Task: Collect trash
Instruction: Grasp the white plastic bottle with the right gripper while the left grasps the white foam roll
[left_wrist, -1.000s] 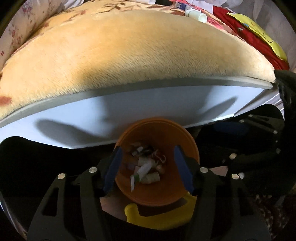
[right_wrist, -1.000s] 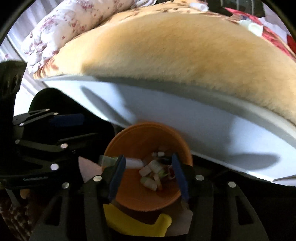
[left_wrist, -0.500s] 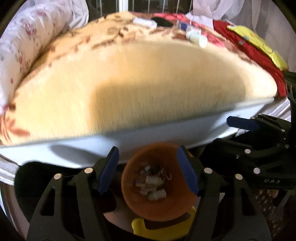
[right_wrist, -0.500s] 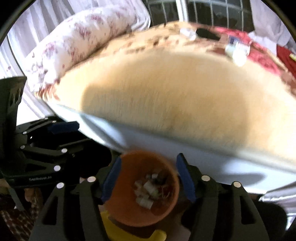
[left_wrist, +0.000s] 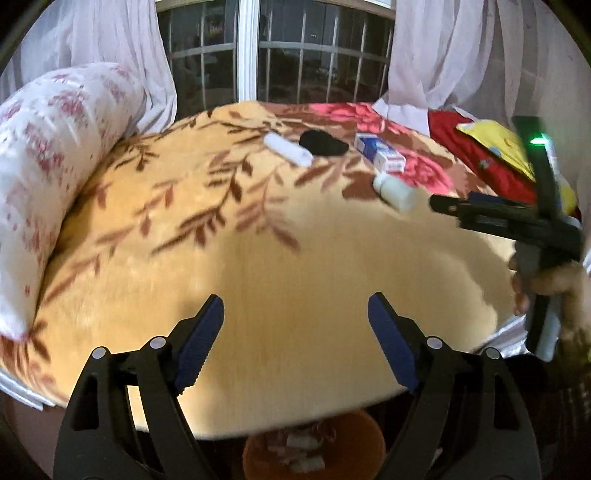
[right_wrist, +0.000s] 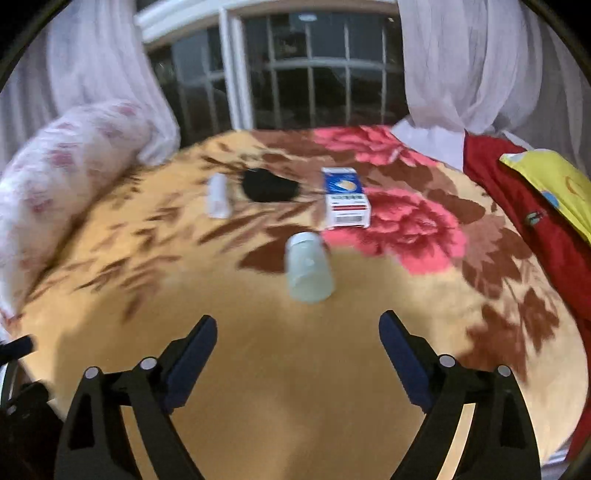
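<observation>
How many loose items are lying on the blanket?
4: a white tube far left, a black item beside it, a box right, a bottle nearest. Others may be hidden.

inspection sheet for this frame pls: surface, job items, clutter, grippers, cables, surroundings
Surface: bed under a floral blanket.
Job's things: white bottle, blue-and-white box, white tube and a black object lie apart on the blanket; orange bin with scraps sits below the bed edge.
Clutter: red cloth, yellow cloth.
Grippers: left gripper and right gripper have just been opening, nothing between the jaws.
Cables: nothing seen.
Surroundings: barred window, white curtains, floral pillow.
</observation>
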